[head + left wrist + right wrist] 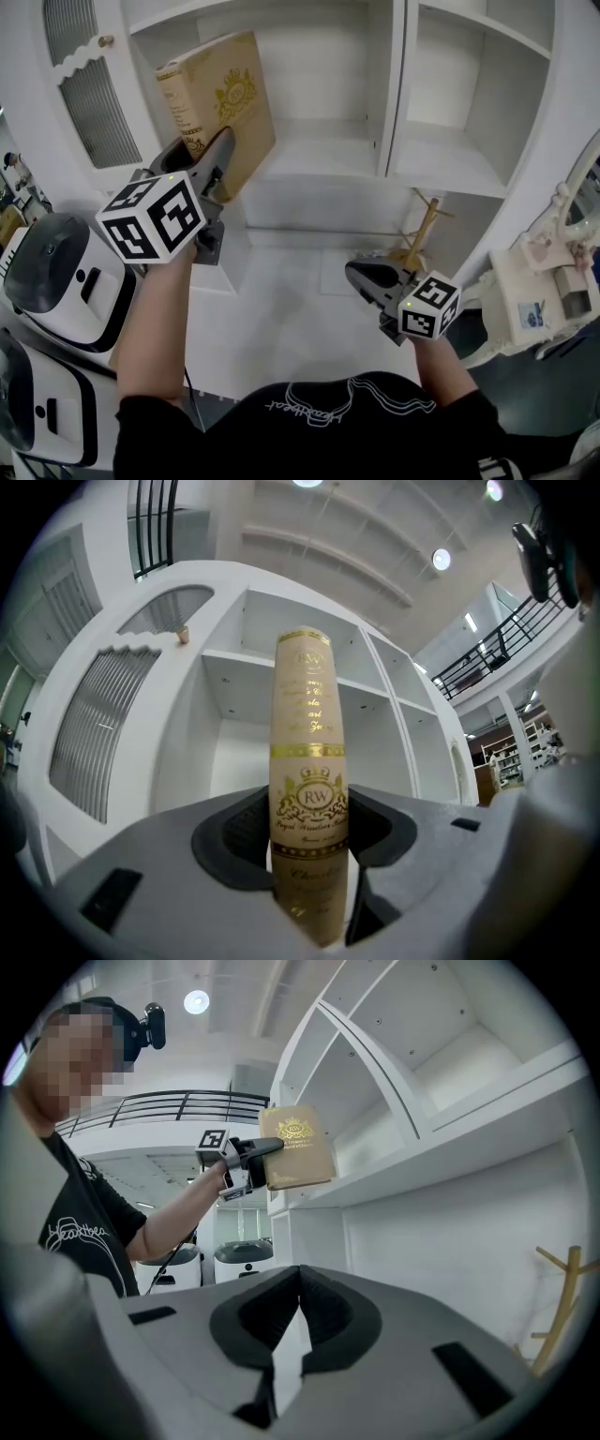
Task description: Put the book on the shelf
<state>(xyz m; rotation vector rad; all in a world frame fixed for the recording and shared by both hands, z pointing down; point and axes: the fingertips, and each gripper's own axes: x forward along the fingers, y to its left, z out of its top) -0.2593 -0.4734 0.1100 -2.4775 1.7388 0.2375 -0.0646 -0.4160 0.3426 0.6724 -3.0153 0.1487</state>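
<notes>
In the head view, the left gripper (217, 159) is clenched on the lower edge of the book (225, 94). The tan book is tilted at about 11 o'clock of the picture, in front of the left compartment of the white shelf (323, 155). I cannot tell whether it touches the board. The right gripper (361, 274) hangs low at 5 o'clock, well apart from the book, with a wooden stand (424, 230) at its 1 o'clock. Two white machines (52, 267) stand at 8 o'clock.

In the left gripper view, both jaws press on the book's spine, which stands upright at the centre and points to 12 o'clock, with the shelf behind it.

In the right gripper view, the jaws are clenched together with nothing between them. The held book shows at 12 o'clock, at the shelf's edge.
</notes>
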